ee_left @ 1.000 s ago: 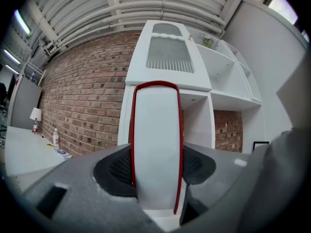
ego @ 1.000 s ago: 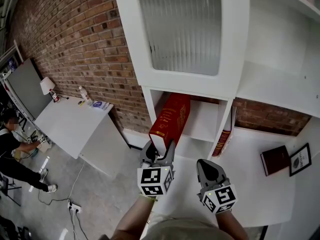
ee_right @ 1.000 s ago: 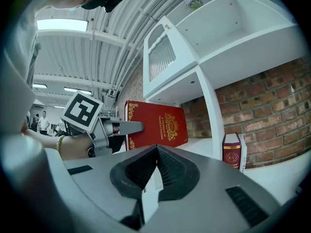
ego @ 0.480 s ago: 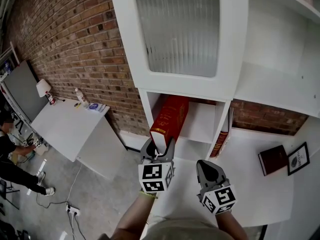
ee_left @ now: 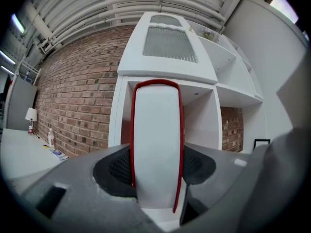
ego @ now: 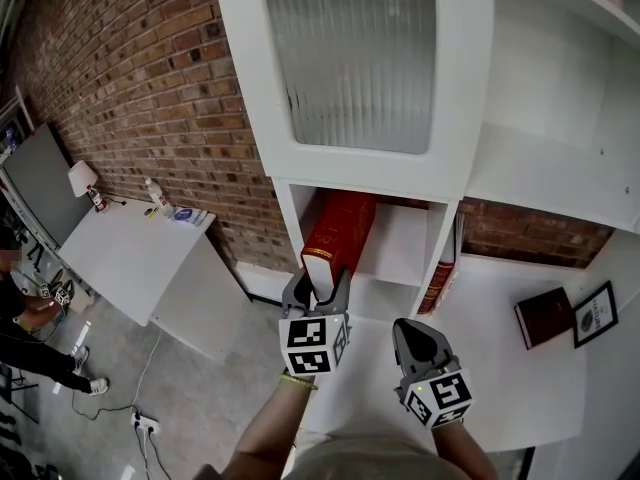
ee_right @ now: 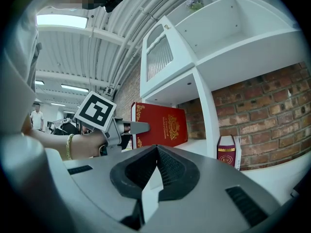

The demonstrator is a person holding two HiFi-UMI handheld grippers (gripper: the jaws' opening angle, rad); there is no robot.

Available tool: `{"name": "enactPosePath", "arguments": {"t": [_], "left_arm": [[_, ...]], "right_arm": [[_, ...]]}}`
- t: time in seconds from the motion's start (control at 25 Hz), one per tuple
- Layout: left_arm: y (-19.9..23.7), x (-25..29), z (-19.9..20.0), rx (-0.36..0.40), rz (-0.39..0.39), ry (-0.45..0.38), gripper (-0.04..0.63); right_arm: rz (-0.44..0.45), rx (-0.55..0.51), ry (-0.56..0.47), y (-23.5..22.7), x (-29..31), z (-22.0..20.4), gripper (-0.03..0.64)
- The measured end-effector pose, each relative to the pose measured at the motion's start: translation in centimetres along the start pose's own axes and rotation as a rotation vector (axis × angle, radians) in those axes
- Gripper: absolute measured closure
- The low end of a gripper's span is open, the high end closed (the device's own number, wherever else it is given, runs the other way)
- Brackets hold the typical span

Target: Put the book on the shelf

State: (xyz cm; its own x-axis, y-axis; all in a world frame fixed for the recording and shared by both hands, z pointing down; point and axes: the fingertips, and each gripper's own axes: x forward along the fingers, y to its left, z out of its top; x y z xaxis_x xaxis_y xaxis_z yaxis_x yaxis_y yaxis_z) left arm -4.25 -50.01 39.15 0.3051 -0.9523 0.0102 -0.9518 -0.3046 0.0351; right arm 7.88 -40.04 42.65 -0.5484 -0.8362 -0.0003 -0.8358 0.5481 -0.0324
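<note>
Looks to me like you're mid-insert: the book is partway home and not let go yet.

Nearest you, your right gripper [ego: 412,330] is just along for the ride. Its jaws are pressed together on nothing, and it hangs over the white counter [ego: 500,393] just right of the other one.

Your left gripper [ego: 316,290] is doing the work, pinching the near edge of the red book [ego: 340,230]. In the left gripper view the white page block with its red cover edges sits square between the pads, one pad on each cover.

From that grip the book stands upright and runs straight away from you into the open cubby [ego: 400,243] under the ribbed-glass door [ego: 350,58], close to the cubby's left wall. Most of it looks to be inside, with only the near end you're holding poking out the front. I can't tell if its bottom edge is resting on the cubby floor.

Next move, I'd say:
- Push level and straight in until the near edge clears the front.
- Watch that it doesn't scrape the left wall or tip.
- Get its weight on the floor before you spread the jaws, then back straight out.

Further right, past the divider, a second red book [ego: 443,273] stands well apart from yours, so it shouldn't get in your way.
</note>
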Motion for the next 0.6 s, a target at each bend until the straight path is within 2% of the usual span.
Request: {"name": "enactPosePath", "arguments": {"t": [0.6], "left_arm": [[0.2, 2.4, -0.1, -0.005, -0.021, 0.035, 0.353]], "right_arm": [[-0.023, 0.000, 0.000, -0.6, 0.0, 0.0, 0.611]]}}
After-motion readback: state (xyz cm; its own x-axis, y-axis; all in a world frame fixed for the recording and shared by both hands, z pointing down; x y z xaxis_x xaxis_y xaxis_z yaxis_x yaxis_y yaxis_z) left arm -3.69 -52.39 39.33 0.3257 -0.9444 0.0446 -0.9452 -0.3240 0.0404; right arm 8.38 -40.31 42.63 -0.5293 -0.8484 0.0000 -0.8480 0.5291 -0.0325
